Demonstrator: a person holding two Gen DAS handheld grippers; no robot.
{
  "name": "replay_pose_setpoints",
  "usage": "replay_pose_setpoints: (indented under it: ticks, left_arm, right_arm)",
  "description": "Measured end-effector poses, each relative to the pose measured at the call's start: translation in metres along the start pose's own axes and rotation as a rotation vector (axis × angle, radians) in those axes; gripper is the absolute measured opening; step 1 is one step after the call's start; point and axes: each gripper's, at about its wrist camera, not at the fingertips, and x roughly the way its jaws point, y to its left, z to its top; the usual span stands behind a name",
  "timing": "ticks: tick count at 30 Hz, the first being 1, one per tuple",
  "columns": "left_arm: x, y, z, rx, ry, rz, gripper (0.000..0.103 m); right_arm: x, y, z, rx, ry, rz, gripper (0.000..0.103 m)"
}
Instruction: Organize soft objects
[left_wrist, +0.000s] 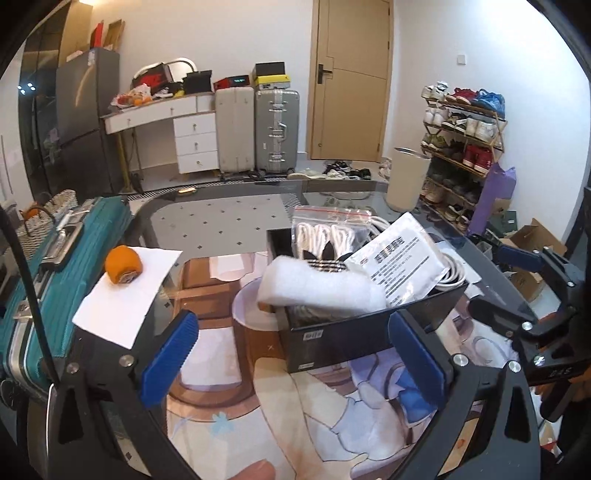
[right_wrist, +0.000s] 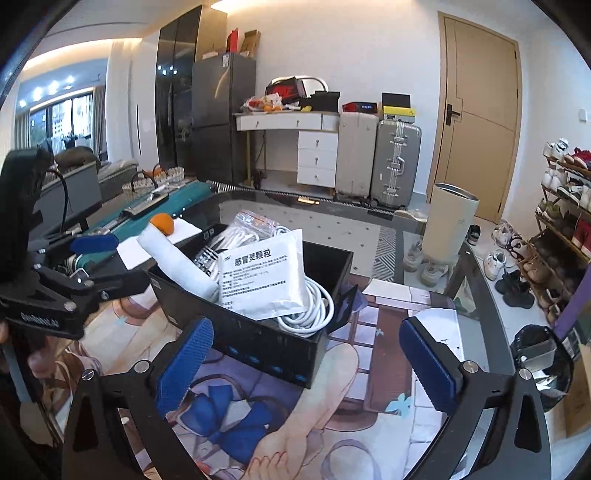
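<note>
A black box stands on the glass table. It holds a white foam roll, a white printed pouch, a coiled white cable and a clear bag of white laces. An orange soft roll sits on a white sheet at the table's left. My left gripper is open and empty, just in front of the box. My right gripper is open and empty, in front of the box's right corner.
A teal suitcase lies against the table's left edge. The table top shows a printed picture under glass. Beyond it are a beige bin, a shoe rack, two upright suitcases and a door.
</note>
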Motion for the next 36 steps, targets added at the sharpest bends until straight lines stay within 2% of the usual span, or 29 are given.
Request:
replay_pose_setpoints:
  ticks: [5,14,28,36]
  left_arm:
    - [0.001,-0.002,-0.012,-0.001,-0.021,0.051,0.103]
    - [0.010,-0.001,-0.028,-0.031,-0.045,0.085,0.103]
    - [0.017,0.001,-0.031,-0.056,-0.041,0.086,0.103]
    - [0.015,0.000,-0.032,-0.048,-0.052,0.091,0.103]
  right_arm:
    - [0.000,0.005,-0.005,0.017,-0.025,0.006,0.102]
    - [0.003,0.008,-0.009,0.038,-0.048,0.012,0.102]
    - [0.008,0.008,-0.011,0.052,-0.060,0.017,0.102]
    - [-0.001,0.010,-0.014,0.046,-0.109,-0.012,0.102]
